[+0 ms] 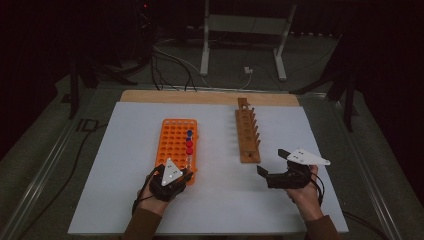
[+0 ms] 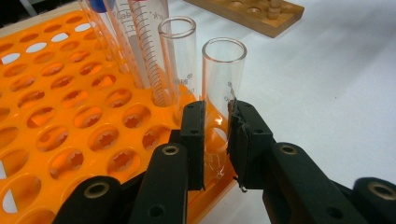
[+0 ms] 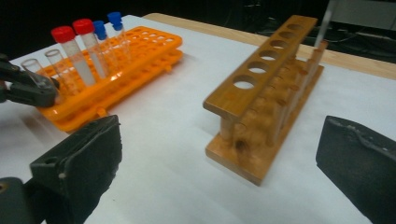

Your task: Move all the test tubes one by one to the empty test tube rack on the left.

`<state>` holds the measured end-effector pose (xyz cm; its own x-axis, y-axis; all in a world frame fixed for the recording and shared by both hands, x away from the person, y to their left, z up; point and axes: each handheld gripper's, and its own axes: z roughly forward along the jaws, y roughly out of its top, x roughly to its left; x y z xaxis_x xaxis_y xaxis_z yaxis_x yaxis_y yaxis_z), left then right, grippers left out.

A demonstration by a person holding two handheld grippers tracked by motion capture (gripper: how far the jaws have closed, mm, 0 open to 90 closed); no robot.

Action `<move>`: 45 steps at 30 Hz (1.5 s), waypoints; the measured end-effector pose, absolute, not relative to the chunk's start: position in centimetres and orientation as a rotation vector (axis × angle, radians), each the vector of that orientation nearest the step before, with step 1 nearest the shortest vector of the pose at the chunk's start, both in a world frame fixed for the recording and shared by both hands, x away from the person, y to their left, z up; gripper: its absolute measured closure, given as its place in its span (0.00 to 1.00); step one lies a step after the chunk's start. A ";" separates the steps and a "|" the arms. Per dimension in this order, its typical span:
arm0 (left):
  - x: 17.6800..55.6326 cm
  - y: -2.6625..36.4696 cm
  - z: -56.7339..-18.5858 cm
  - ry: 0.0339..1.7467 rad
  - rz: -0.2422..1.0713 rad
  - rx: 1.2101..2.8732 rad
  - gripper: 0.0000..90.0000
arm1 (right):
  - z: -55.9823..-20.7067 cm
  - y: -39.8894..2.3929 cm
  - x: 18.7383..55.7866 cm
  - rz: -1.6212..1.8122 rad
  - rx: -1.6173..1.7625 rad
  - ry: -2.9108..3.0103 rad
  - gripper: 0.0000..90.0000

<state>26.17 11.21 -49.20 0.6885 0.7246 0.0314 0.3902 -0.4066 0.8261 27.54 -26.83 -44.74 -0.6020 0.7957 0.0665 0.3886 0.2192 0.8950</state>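
Left gripper (image 2: 216,140): jaws pinched on an open glass tube (image 2: 223,88) standing upright in the near corner hole of the orange rack (image 2: 70,121), pads pressed on the glass low down, just above the rack top. The tube's foot is hidden behind the pads and the rack edge.

Writing: the neighbouring tubes carry printed graduation lines and small marks; a fragment that may end in "rk" shows on one, too cut off to read. No brand legible anywhere. On the grey floor left of the table, large letters look like "ID" (image 1: 86,125), partly cut by the table edge.

Right gripper (image 3: 219,172): jaws spread wide, nothing between them, held over the white table (image 1: 225,200) near the close end of the wooden rack (image 3: 266,98).

In the orange rack, behind the held tube: a second open tube (image 2: 177,60), then two red-capped tubes (image 3: 74,51) and two blue-capped ones (image 3: 107,28). Their tops are cut off in the left gripper view.

A thin pale rod (image 3: 324,23) stands at the wooden rack's far end, blurred; I cannot tell what it is.
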 end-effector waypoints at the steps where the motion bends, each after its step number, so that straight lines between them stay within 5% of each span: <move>1: 26.2 11.4 -49.2 0.859 0.478 2.031 0.83 | -44.9 -26.9 27.4 1.346 1.094 2.086 0.01; 9: 25.5 13.3 -47.6 0.879 0.487 1.931 0.55 | -45.7 -27.9 26.8 1.342 1.098 2.034 0.01; 21: 25.1 18.2 -45.8 1.005 0.676 1.728 0.18 | -46.4 -29.4 25.9 1.358 1.103 1.946 0.01; 30: 25.0 20.9 -46.3 1.102 0.731 1.647 0.02 | -46.7 -30.1 25.5 1.382 1.117 1.898 0.01; 45: 24.9 21.5 -46.7 1.143 0.728 1.624 0.00 | -47.5 -30.5 25.4 1.366 1.136 1.889 0.01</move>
<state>24.91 21.49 -46.69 0.3771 0.9242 -0.0608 0.3350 -0.0749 0.9392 25.38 -30.45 -47.50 -0.4973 0.8662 0.0481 0.3169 0.1298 0.9395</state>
